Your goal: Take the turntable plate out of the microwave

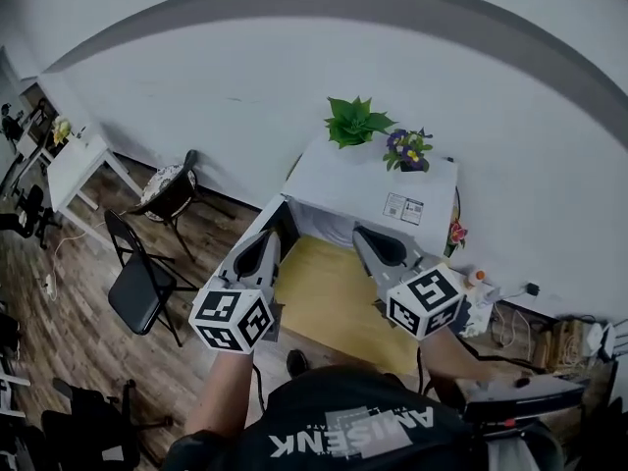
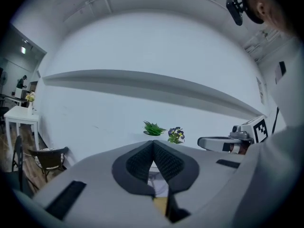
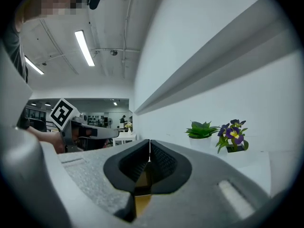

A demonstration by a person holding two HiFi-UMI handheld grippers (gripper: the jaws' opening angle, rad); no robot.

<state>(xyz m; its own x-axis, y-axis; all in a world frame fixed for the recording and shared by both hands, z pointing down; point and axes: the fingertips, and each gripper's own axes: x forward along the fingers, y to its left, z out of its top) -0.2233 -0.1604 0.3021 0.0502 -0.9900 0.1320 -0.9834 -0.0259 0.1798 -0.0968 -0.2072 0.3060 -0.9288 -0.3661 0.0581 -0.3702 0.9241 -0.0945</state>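
Head view sets the white box-shaped microwave [image 1: 378, 189] at the far end of a yellow wooden tabletop [image 1: 329, 297], just ahead of both tongs. The turntable plate shows in no view, and I cannot tell how the door stands. The microwave's flat top carries a small printed label [image 1: 403, 207], a green leafy pot plant [image 1: 355, 121] and a pot of purple flowers [image 1: 407, 150]. The left gripper [image 1: 269, 238] and the right gripper [image 1: 363, 234] point at its front from either side, near it but apart from it. Each gripper view shows its own dark ribbed pads [image 2: 140, 163] pressed together with nothing between them. Only the head view shows the label and a black folding chair [image 1: 137, 283] on the wood floor. Only the right gripper view shows the ceiling strip lights [image 3: 84, 46].
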